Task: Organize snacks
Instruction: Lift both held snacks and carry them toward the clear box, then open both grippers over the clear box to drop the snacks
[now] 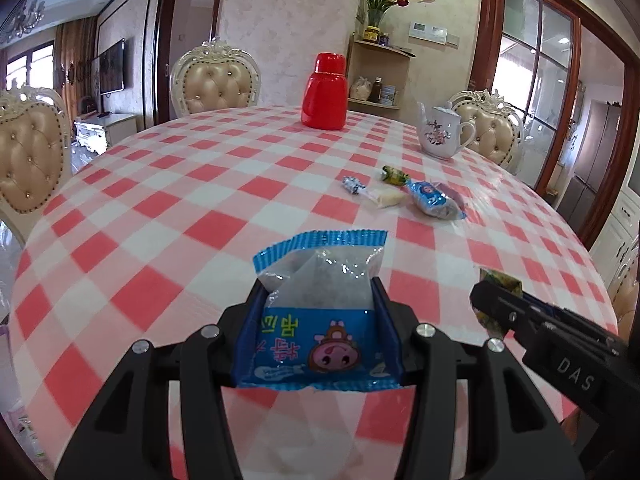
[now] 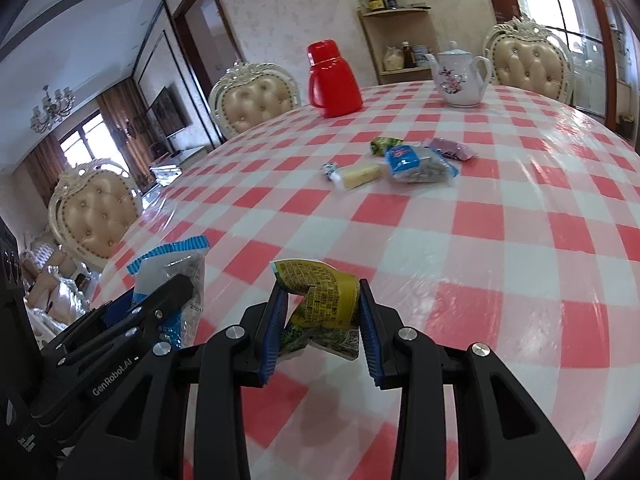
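The left claw [image 1: 318, 320] is pinching a blue snack packet [image 1: 320, 308] between its blue pads, with the packet's crimped end projecting forward past the fingertips. The right claw [image 2: 322, 312] is pinching a crumpled yellow-green snack packet [image 2: 320, 292], which is bulging between the ribbed pads. Both packets are hanging clear above the bench [image 1: 160, 208], over its near edge, and the two claws are travelling side by side, close together.

Procedure for the step in hand, as judged: the carrying move is heading toward the snack cluster lying right of the bench centre. Keep both grips constant, since the film wrappers are slippery and the yellow-green packet is held by a fold only. Keep the claws apart so that the packets are not brushing each other. Lower each packet until it is resting on the cloth just beside the cluster before spreading the pads, and avoid pushing the loose snacks out of place.

Count, in the cluster: one blue snack packet [image 2: 420, 164], one pale yellow bar [image 2: 358, 174], one small blue-white candy [image 2: 330, 170], one green-yellow packet [image 2: 382, 145] and one purple packet [image 2: 450, 149]. Held: two packets. Toward the far edge are standing one red flask [image 1: 324, 92] and one white floral teapot [image 1: 440, 132]. Three chairs are surrounding the bench.
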Demonstrator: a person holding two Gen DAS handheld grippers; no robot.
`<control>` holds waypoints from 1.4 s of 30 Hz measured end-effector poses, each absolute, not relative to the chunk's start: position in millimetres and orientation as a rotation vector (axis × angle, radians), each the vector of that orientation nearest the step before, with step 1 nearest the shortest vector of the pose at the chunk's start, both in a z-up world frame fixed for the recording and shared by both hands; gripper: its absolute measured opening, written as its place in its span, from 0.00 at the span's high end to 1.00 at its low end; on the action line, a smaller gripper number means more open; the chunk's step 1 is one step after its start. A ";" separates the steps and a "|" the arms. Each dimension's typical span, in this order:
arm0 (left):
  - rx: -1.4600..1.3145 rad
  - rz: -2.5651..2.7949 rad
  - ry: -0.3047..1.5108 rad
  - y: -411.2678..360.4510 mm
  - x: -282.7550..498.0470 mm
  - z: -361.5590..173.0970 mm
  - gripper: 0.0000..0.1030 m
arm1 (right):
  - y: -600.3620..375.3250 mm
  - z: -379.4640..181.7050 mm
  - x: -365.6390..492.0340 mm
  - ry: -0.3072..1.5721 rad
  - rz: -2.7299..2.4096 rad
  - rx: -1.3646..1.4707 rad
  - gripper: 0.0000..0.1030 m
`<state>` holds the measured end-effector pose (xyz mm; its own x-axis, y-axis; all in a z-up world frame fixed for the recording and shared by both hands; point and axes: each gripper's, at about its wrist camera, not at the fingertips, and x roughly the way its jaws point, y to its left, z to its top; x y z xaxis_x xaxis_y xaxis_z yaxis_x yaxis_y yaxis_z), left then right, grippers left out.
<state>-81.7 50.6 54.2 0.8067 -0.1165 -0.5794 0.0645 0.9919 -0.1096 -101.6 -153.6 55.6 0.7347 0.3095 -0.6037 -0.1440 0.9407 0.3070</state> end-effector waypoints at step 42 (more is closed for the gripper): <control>-0.019 0.264 0.660 273.0 -259.3 64.5 0.50 | 91.1 72.0 -253.1 0.683 0.798 -0.188 0.66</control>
